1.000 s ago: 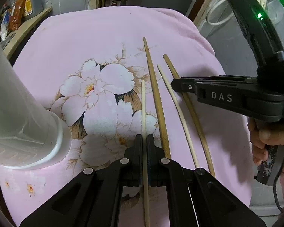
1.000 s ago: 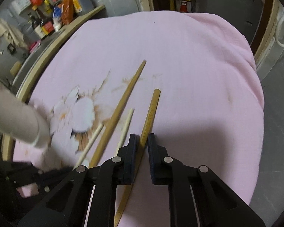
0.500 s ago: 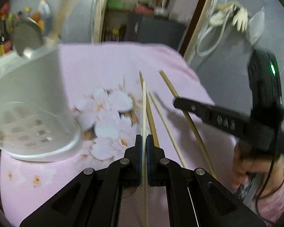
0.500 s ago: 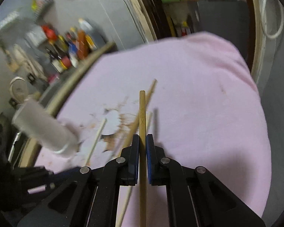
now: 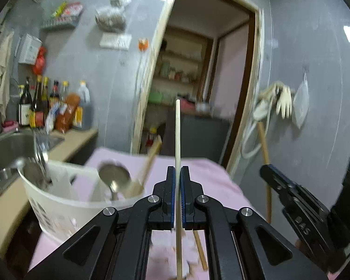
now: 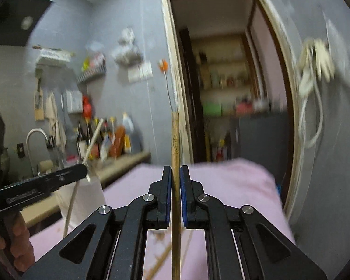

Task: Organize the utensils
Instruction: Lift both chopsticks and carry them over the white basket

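Pale chopstick (image 5: pixel 177 140) lower end cut off, white holder (image 5: pixel 58 200) blurred, shelf contents unreadable

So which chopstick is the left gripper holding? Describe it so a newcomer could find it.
Start at the white utensil bucket on the pink cloth. Just right of it, the left gripper has its jaws clamped on the pale chopstick, upright and thin, unlike the darker brown chopstick opposite.

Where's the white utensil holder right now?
In the left wrist view, the white utensil holder stands lower left on the pink cloth, beside the left gripper, spoons inside.
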